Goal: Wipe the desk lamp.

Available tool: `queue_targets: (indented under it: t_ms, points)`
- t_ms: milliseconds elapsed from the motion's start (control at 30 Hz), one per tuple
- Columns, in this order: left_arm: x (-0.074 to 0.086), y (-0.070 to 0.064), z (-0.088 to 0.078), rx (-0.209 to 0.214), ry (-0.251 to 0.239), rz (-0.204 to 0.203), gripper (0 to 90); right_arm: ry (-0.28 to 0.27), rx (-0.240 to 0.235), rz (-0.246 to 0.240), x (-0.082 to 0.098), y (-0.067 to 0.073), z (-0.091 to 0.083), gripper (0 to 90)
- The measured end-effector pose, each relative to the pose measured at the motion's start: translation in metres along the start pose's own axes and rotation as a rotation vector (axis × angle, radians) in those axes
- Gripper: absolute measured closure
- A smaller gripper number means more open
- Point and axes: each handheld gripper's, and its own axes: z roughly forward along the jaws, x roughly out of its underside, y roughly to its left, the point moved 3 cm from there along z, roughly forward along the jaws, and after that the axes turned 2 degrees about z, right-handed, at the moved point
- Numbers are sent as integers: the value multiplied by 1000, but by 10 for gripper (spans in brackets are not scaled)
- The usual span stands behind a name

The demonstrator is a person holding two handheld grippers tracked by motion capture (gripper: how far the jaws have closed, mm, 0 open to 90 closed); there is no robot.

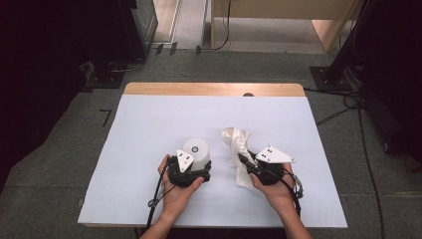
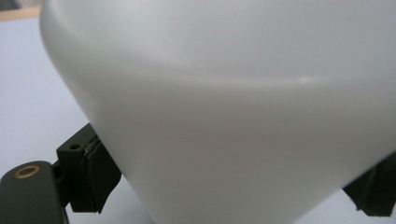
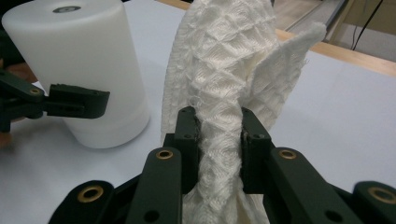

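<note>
Right gripper (image 3: pixel 218 135) pinches the white cloth (image 3: pixel 233 60) (bunched upright); left gripper (image 1: pixel 191 172) clamps the white cylinder (image 1: pixel 196 152).

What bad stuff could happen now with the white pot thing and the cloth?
1. The left tool grips the white cylinder low on its smooth, curved wall; it might slip out or tip if lifted.
2. The right tool pinches just a narrow bunch of the white cloth, so the loose knit could pull free or snag.
3. The two stand close together; the cloth's hanging part might brush the cylinder.
</note>
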Motion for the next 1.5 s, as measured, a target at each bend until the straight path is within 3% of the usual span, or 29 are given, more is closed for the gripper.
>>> queue_targets:
  t_ms: [33, 133, 167, 200, 300, 400, 467, 533, 600, 700, 767, 867, 1000, 1100, 1200, 1333, 1400, 1500]
  points:
    - [-3, 2, -1, 62, -5, 3, 82, -9, -2, -6, -1, 1, -1, 738]
    - [-11, 6, -5, 315, 27, 19, 82, -39, -25, -33, -7, 10, -5, 739]
    - [-12, 6, -7, 375, 34, 21, 82, -51, -35, -46, -10, 14, -7, 739]
    - [-13, 6, -9, 419, 29, 16, 82, -59, -49, -60, -13, 19, -9, 739]
    - [-15, 5, -11, 501, 27, -22, 82, -83, -84, -109, -23, 37, -14, 739]
    - [-16, 2, -14, 526, 35, 22, 82, -100, -99, -173, -30, 54, -19, 739]
    - [-18, 1, -17, 533, 25, 25, 82, -76, -93, -212, -29, 60, -17, 740]
    - [-21, 4, -19, 538, 8, 3, 82, -43, -92, -228, -24, 60, -12, 740]
    - [-23, 11, -21, 543, -10, -29, 82, -4, -121, -214, -19, 58, -7, 741]
    - [-25, 21, -23, 530, -22, -71, 82, 121, -193, -226, -12, 59, 0, 741]
    - [-25, 23, -23, 528, -22, -75, 82, 169, -199, -260, -7, 61, 4, 741]
    - [-24, 21, -22, 533, -15, -59, 82, 146, -182, -235, -11, 61, 3, 740]
    - [-20, 7, -18, 544, 20, -3, 82, 28, -152, -198, -24, 58, -8, 739]
    - [-20, -1, -16, 549, 30, 4, 82, -19, -135, -184, -31, 58, -17, 739]
    - [-21, 1, -17, 543, 22, -4, 82, 5, -151, -193, -29, 56, -16, 740]
    - [-24, 13, -20, 533, -8, -54, 82, 159, -189, -215, -13, 53, -2, 739]
    - [-25, 18, -22, 544, -16, -79, 82, 223, -203, -250, -5, 52, 3, 739]
    - [-23, 18, -20, 541, -6, -73, 82, 205, -196, -235, -8, 52, 3, 739]
